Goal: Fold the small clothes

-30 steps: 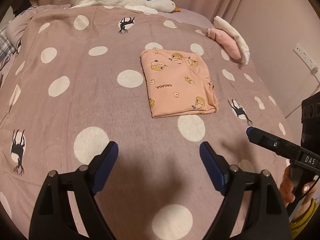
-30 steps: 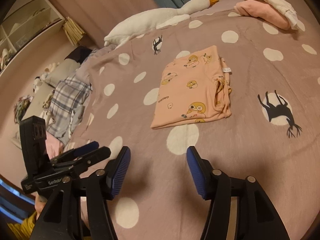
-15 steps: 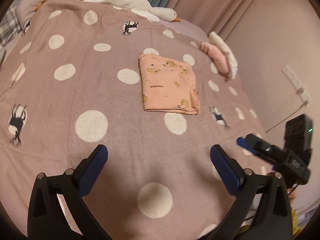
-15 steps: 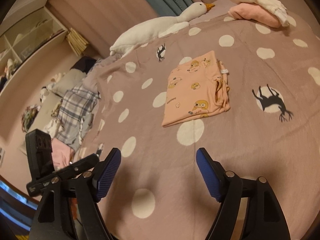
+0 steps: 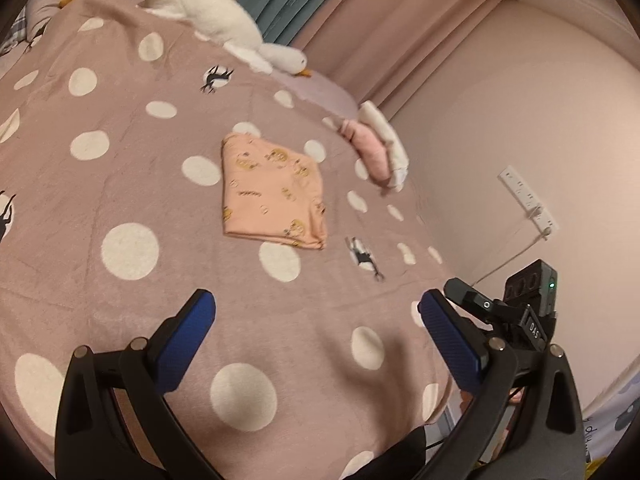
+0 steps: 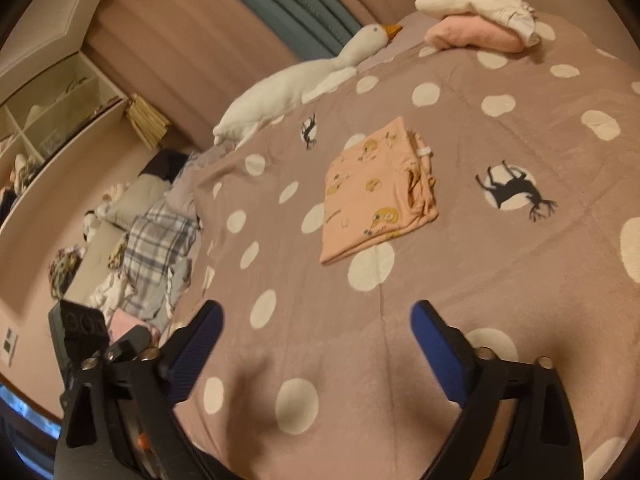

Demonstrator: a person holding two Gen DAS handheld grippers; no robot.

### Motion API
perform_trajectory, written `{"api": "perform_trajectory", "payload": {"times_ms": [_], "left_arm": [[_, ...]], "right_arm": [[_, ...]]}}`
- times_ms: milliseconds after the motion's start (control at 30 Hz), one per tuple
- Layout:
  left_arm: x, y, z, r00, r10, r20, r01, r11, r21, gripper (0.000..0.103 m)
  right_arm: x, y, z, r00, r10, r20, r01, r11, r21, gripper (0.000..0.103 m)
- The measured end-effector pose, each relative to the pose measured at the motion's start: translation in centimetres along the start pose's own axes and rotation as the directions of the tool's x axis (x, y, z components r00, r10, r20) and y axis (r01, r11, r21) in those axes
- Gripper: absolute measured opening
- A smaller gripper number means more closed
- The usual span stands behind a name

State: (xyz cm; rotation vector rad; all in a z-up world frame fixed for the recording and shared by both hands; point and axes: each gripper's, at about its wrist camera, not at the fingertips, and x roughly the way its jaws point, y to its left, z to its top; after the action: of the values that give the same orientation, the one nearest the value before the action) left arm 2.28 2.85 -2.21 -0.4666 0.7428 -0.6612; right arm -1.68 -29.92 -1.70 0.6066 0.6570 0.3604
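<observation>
A peach garment with yellow cartoon prints [image 5: 272, 196] lies folded into a neat rectangle on the mauve polka-dot bedspread [image 5: 132, 168]; it also shows in the right wrist view [image 6: 376, 192]. My left gripper [image 5: 316, 336] is open and empty, well back from the garment near the bed's front edge. My right gripper [image 6: 316, 348] is open and empty too, also well short of the garment. The right gripper's body shows at the right of the left wrist view [image 5: 516, 308].
A white goose plush [image 5: 224, 28] lies at the head of the bed. Folded pink and white clothes [image 5: 380, 148] sit at the far right edge. A pile of plaid and other laundry [image 6: 156, 248] lies off the bed's left side. A wall socket strip [image 5: 528, 200] is at right.
Both grippers have pulled back and risen away from the folded garment, which now looks smaller and farther. Both have opened wider. The garment has not moved.
</observation>
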Motion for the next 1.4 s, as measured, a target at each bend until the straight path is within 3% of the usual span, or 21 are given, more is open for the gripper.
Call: {"api": "perform_trajectory", "payload": {"times_ms": [100,200,400,533,633,967,1200,1400], "left_arm": [[-0.2,0.3,-0.1,0.999,-0.027,0.020,0.027,1.000,-0.004,0.103],[0.0,0.7,-0.1,1.000,0.006,0.018,-0.006,1.000,0.018,0.103],[1.4,1.5,-0.3,0.999,0.033,-0.036,-0.030,0.996,0.078,0.103],[2.4,2.6,0.1,0.998,-0.018,-0.067,0.021,0.999,0.046,0.103],[3.3,3.5,0.7,0.996,-0.015,-0.089,0.016,1.000,0.008,0.103],[7.3,6.3,2.7,0.989,0.011,-0.145,-0.022,0.997,-0.077,0.103],[10.8,7.2,3.8,0.981,0.009,-0.195,-0.029,0.995,-0.101,0.103],[14.2,8.1,5.1,0.965,0.005,-0.262,-0.038,0.992,-0.122,0.103]], "right_arm": [[-0.5,-0.1,0.0,0.999,0.013,0.051,-0.013,1.000,0.007,0.102],[-0.5,-0.3,0.0,0.996,0.013,0.083,-0.014,1.000,0.008,0.102],[1.0,-0.3,0.0,0.998,0.056,0.036,-0.055,0.998,-0.020,0.102],[2.1,0.3,0.3,0.999,0.021,0.026,-0.018,0.994,-0.109,0.102],[2.9,0.1,0.9,1.000,0.001,0.014,0.000,0.992,-0.128,0.102],[6.9,-3.6,3.0,0.994,-0.004,-0.106,0.003,1.000,-0.003,0.102],[8.7,-6.0,5.4,0.992,-0.003,-0.125,0.010,0.999,0.053,0.102],[11.2,-9.0,6.7,0.981,0.048,-0.188,-0.015,0.985,0.174,0.102]]}}
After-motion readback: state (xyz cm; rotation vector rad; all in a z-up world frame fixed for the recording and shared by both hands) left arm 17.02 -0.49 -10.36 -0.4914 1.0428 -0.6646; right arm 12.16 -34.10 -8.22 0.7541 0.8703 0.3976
